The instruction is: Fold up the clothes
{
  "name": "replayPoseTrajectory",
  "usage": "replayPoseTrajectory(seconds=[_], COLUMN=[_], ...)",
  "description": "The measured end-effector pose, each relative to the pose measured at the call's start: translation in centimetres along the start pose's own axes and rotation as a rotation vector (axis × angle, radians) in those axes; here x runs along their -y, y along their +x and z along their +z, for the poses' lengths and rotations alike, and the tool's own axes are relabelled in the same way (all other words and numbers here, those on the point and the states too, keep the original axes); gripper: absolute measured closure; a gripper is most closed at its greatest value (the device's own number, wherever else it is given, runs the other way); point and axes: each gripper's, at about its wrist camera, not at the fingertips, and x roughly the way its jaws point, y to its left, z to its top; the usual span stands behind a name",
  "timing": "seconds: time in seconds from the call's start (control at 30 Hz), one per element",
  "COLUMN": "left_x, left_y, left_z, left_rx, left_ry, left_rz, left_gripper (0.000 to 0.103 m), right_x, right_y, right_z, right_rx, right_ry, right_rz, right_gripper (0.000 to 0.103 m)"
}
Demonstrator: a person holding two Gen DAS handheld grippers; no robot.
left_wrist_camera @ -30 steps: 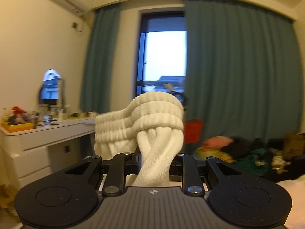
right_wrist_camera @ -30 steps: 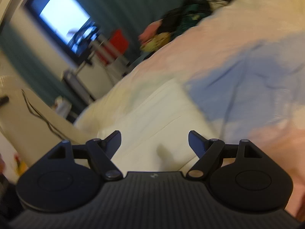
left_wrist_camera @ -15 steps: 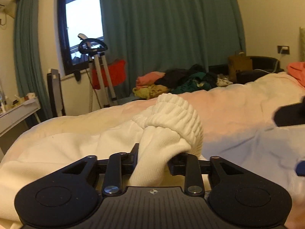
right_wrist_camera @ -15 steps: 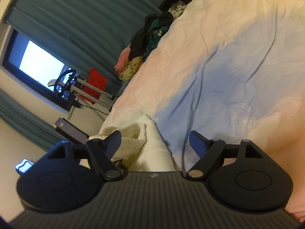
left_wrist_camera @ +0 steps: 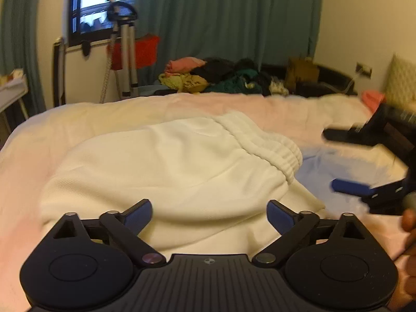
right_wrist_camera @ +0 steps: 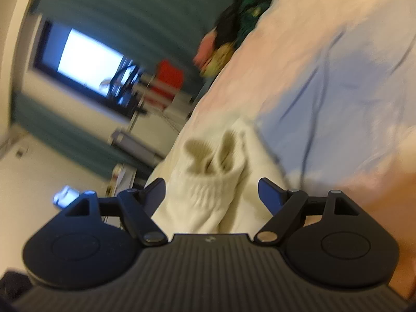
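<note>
A white garment (left_wrist_camera: 182, 171) with a ribbed elastic waistband (left_wrist_camera: 267, 143) lies spread on the bed. My left gripper (left_wrist_camera: 209, 214) hovers just over its near edge. Its jaws are opening wide and no cloth is pinched between them. In the right wrist view the same garment (right_wrist_camera: 208, 195) shows its bunched waistband straight ahead. My right gripper (right_wrist_camera: 212, 192) is open, with the cloth in front of its fingers and not clamped. That right gripper (left_wrist_camera: 364, 161) also shows blurred at the right edge of the left wrist view.
The bed has a pale pink and blue cover (left_wrist_camera: 325, 174). A heap of clothes (left_wrist_camera: 221, 76) lies beyond its far edge before teal curtains (left_wrist_camera: 228, 18). A metal stand (left_wrist_camera: 124, 49) and a red item (left_wrist_camera: 144, 50) are by the window. A hand (left_wrist_camera: 409, 223) shows at right.
My left gripper dropped from high in the air to the bed and let go of the white garment, which now lies flat. The right gripper stayed open and turned toward the waistband.
</note>
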Motion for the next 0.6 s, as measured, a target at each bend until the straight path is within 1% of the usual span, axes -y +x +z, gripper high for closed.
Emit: replayPoseTrajectory(seconds=[0.07, 0.17, 0.27, 0.3, 0.33, 0.4, 0.47, 0.5, 0.53, 0.57, 0.6], left_x=[-2.2, -5.4, -7.8, -8.0, -8.5, -9.2, -9.4, -9.5, -9.6, -9.5, -9.5], left_y=[-1.8, -3.2, -3.8, -4.8, -5.0, -5.4, -5.2, -5.0, -4.9, -4.6, -4.4], left_z=[-0.4, -0.4, 0.1, -0.3, -0.1, 0.1, 0.3, 0.2, 0.2, 0.2, 0.3], left_rx=[0.034, 0.061, 0.080, 0.089, 0.099, 0.118, 0.125, 0.125, 0.125, 0.123, 0.122], left_ry=[-0.056, -0.119, -0.184, -0.202, -0.217, -0.217, -0.198, -0.194, -0.189, -0.188, -0.186], left_rz=[-0.005, 0.023, 0.053, 0.068, 0.081, 0.096, 0.120, 0.125, 0.130, 0.127, 0.123], left_gripper=[0.002, 0.002, 0.002, 0.002, 0.002, 0.002, 0.002, 0.002, 0.002, 0.002, 0.002], right_x=[-0.7, -1.8, -2.0, -2.0, -2.1, -2.3, -2.8, -3.2, -3.7, -4.2, -4.7], right_y=[0.6, 1.6, 3.2, 3.9, 4.7, 6.2, 7.5, 7.7, 8.0, 8.2, 8.4], right_z=[-0.7, -1.5, -1.8, -1.8, -1.8, -1.9, -2.1, -2.1, -2.1, -2.1, -2.2], right_rx=[-0.041, -0.078, -0.090, -0.091, -0.096, -0.099, -0.102, -0.091, -0.080, -0.069, -0.058], right_ry=[-0.039, -0.092, -0.077, -0.071, -0.070, -0.092, -0.136, -0.174, -0.211, -0.249, -0.286], right_rz=[0.012, -0.015, -0.017, -0.019, -0.033, -0.066, -0.101, -0.111, -0.122, -0.132, -0.142], right_gripper=[0.022, 0.023, 0.023, 0.023, 0.023, 0.023, 0.030, 0.037, 0.057, 0.065, 0.069])
